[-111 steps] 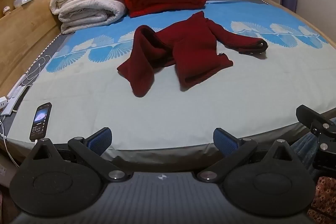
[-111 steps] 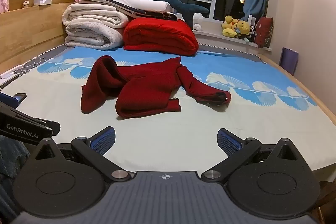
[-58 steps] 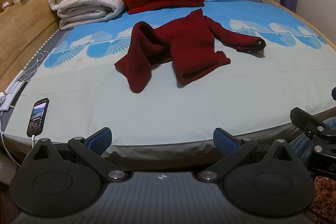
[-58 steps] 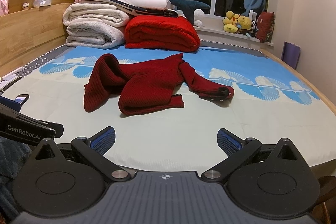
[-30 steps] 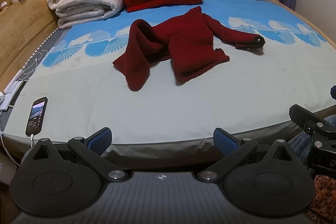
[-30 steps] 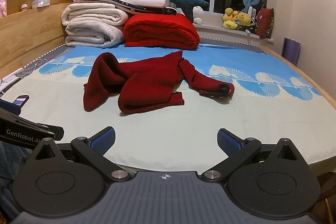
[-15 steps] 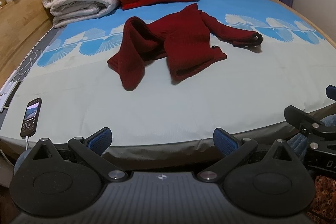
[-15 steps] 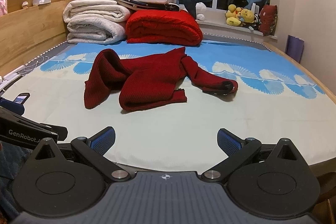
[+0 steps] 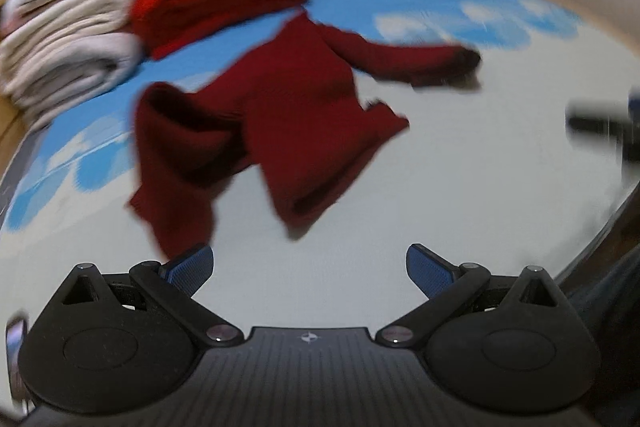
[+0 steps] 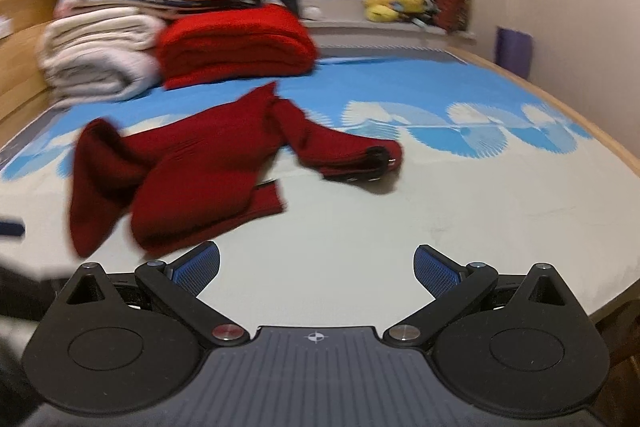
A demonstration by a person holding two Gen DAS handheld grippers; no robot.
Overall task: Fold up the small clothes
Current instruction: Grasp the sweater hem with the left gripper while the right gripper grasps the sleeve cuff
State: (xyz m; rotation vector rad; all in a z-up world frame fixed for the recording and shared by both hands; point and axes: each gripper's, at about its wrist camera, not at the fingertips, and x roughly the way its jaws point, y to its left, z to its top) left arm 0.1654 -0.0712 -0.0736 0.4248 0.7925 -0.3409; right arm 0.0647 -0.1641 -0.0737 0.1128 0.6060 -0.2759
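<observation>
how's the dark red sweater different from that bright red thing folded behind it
The dark red sweater lies crumpled and spread out on the bed, one sleeve stretched to the side; the bright red blanket is folded into a neat thick stack. The sweater is a deeper maroon, the blanket a vivid red. The sweater sits mid-bed; the blanket sits farther back, beside the cream bedding. Both are red fabric resting on the bed.
</observation>
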